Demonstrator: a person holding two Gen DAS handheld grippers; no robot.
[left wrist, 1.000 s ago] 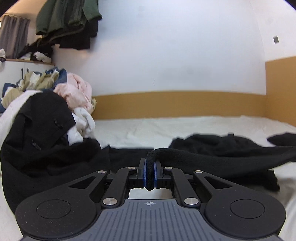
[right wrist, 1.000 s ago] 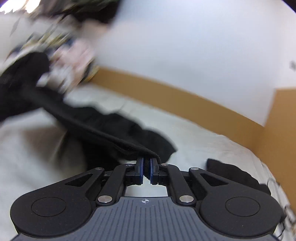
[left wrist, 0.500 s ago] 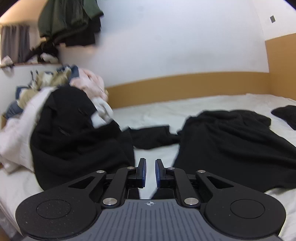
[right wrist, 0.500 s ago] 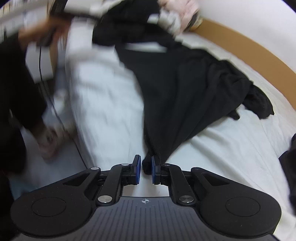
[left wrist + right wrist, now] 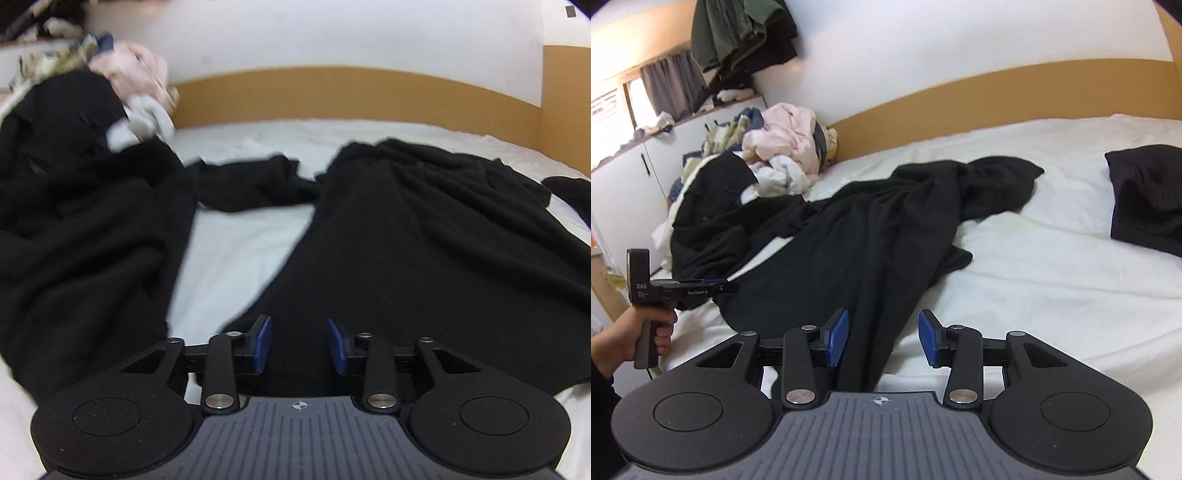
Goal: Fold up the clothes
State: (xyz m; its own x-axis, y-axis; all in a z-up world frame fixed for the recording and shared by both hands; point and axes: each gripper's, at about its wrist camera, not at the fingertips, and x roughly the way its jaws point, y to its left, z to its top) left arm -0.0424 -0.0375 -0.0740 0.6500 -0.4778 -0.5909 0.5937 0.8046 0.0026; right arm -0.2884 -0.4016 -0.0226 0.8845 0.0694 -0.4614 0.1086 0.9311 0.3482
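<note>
A long black garment point(image 5: 871, 236) lies spread on the white bed point(image 5: 1052, 280), its near edge beneath the left gripper point(image 5: 300, 345) and right gripper point(image 5: 882, 338), whose jaws are opening, pads off the cloth.

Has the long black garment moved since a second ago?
Yes. The black garment was held up off the white bed between both shut tools; now it lies spread flat on the sheet, and both tools are opening, gripping nothing.
</note>
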